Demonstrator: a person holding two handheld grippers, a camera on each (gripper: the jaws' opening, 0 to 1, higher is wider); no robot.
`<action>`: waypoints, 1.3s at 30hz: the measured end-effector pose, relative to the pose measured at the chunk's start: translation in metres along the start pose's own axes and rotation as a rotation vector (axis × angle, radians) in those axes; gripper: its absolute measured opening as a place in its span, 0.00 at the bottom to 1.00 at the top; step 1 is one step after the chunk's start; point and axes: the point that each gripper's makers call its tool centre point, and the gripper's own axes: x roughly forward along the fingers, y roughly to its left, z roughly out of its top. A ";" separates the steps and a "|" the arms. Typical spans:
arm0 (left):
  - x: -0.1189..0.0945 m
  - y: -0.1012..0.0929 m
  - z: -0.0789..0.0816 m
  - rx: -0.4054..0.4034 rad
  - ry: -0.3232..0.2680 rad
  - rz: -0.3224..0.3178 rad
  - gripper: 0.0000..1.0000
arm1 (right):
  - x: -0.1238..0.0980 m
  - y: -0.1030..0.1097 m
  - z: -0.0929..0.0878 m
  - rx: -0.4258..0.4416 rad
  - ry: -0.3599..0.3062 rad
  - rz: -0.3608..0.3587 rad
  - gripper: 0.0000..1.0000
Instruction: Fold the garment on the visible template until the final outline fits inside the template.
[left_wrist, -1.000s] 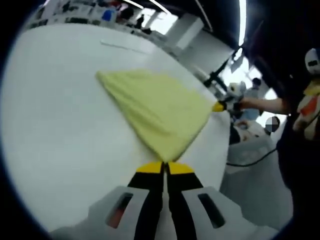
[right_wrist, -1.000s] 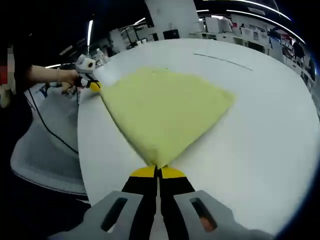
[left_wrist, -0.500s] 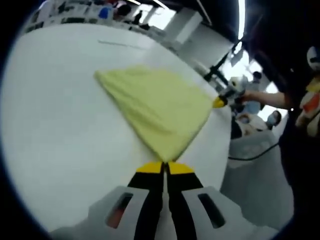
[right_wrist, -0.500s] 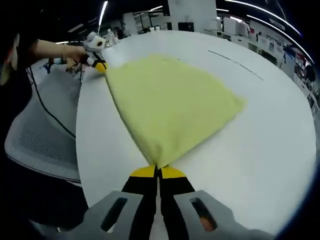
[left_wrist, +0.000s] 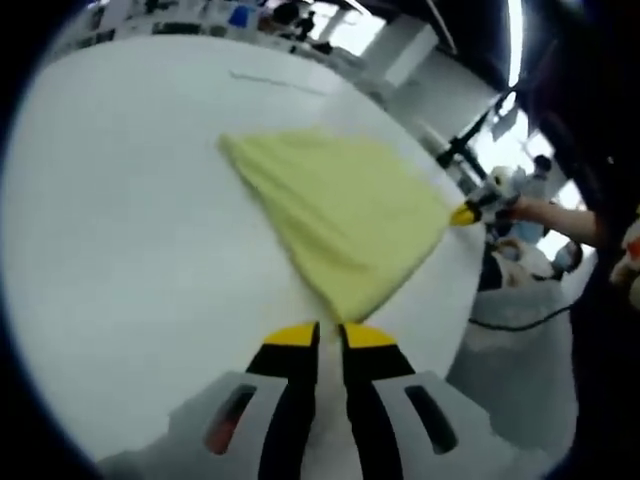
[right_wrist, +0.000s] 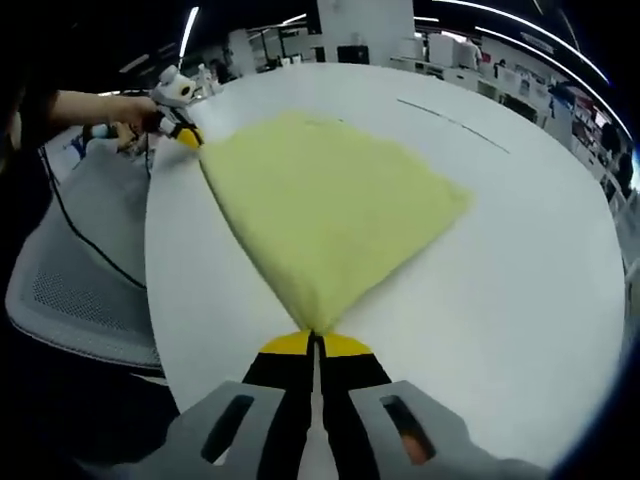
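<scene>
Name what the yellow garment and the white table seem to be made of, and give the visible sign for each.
Yellow garment: soft matte fabric, probably knit or cotton; it drapes limp, with a thick rolled fold edge and no shine.
White table: hard, smooth surface, likely laminate or painted board; even and faintly glossy, with a clean curved rim. The exact material cannot be told.

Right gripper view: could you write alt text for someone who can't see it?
A yellow garment lies spread on a white table, one corner pinched in the closed right gripper. At its far corner the left gripper sits, held by a hand.
</scene>
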 end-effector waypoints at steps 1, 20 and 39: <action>-0.002 0.001 0.000 -0.005 -0.002 0.009 0.10 | -0.002 -0.001 -0.002 0.004 0.006 -0.010 0.01; -0.078 -0.049 0.063 -0.051 -0.180 0.148 0.38 | -0.090 -0.007 0.057 0.185 -0.261 -0.180 0.11; -0.094 -0.093 0.083 0.055 -0.196 0.204 0.84 | -0.131 0.005 0.101 0.285 -0.329 -0.216 0.79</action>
